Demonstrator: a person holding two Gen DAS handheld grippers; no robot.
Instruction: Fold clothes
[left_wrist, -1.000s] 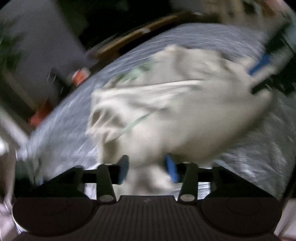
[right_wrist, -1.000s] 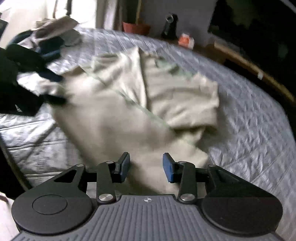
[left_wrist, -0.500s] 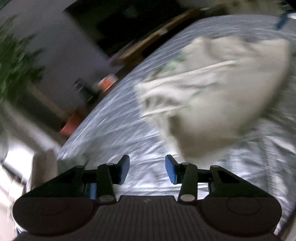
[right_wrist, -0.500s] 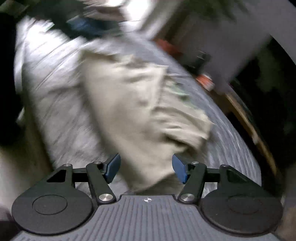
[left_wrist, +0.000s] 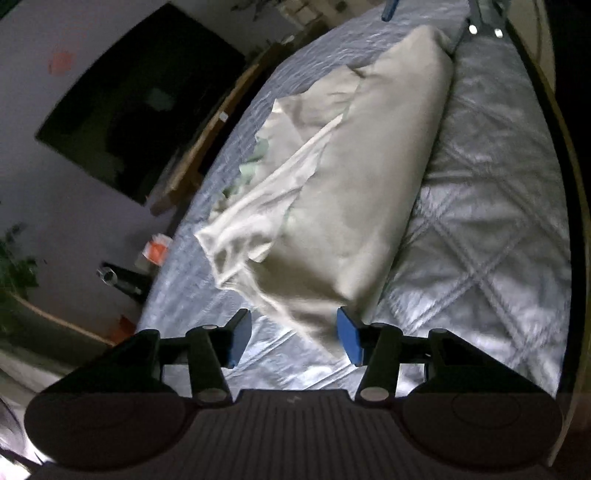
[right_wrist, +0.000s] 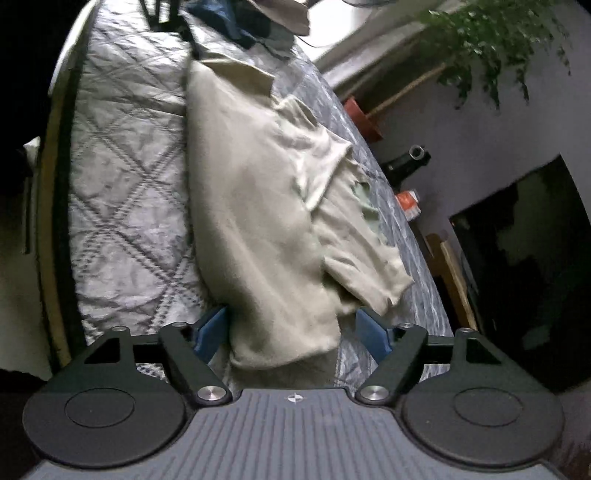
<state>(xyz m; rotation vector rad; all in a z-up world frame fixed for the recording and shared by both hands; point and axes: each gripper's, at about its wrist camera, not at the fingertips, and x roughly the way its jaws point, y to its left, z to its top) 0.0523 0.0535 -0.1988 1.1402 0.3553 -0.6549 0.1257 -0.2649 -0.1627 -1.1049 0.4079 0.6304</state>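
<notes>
Blue-padded jaws of both grippers stand wide apart, grasping nothing. The left gripper hangs low over the quilt at one short end of the shirt; the right gripper straddles the opposite end, cloth lying loose between its spread pads. Placed so, each faces the other along the shirt, probably to take an end apiece. The cream shirt lies on the quilt as a long strip, one side laid over along a smooth straight edge, the other side rumpled with loose flaps and a pale green patch showing. Its long axis runs from gripper to gripper. Beyond, a heap of dark clothes, blurred, sits at the quilt's far end.
</notes>
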